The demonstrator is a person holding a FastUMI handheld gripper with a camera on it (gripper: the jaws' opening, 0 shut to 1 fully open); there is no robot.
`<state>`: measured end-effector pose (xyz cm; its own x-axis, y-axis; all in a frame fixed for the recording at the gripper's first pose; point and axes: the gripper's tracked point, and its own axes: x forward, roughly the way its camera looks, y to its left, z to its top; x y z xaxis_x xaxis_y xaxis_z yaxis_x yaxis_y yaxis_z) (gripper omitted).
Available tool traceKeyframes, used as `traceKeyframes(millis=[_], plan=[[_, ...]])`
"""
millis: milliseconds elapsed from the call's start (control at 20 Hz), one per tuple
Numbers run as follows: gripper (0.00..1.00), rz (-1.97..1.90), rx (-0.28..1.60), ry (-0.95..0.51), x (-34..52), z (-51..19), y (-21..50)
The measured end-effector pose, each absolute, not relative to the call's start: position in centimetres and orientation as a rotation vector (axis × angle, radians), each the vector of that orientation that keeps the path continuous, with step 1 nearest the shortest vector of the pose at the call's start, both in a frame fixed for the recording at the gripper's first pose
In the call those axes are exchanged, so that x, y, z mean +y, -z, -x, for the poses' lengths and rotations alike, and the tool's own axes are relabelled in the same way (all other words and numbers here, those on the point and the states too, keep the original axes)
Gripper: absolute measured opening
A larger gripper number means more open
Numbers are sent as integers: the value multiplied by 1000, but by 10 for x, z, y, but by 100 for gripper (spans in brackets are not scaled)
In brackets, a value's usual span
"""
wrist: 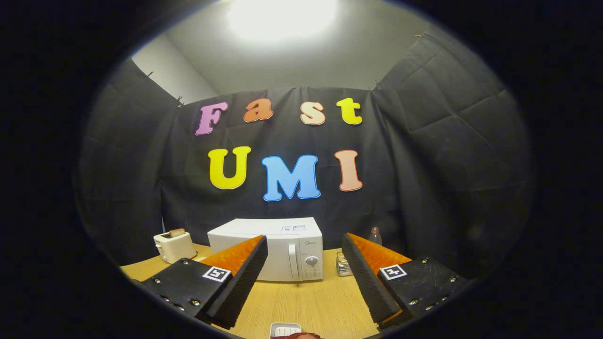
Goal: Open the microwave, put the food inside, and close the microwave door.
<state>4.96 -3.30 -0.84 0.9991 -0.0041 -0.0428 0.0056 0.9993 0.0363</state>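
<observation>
Your tool [304,278] hangs with its fingers spread wide and nothing between them, well back from the microwave [273,249]. The microwave stands on the bench [311,301] beyond the fingers, its door shut and its vertical handle [293,262] just left of the control panel. The food sits in a small white tray [285,330] on the bench, well nearer you than the microwave (mostly cut off, so its contents are hard to tell). A toaster [173,246] stands left of the microwave, a glass jar [344,264] just right of it. Risks, as I judge them: miss the slim handle and you shove the whole oven; swing wide right and you topple the jar.
</observation>
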Motion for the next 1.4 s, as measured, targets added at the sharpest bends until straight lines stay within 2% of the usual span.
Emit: traceKeyframes(millis=[500, 1400], plan=[[99, -60, 75, -59, -38, -148, 29], [99, -1, 257, -180, -6, -273, 141]])
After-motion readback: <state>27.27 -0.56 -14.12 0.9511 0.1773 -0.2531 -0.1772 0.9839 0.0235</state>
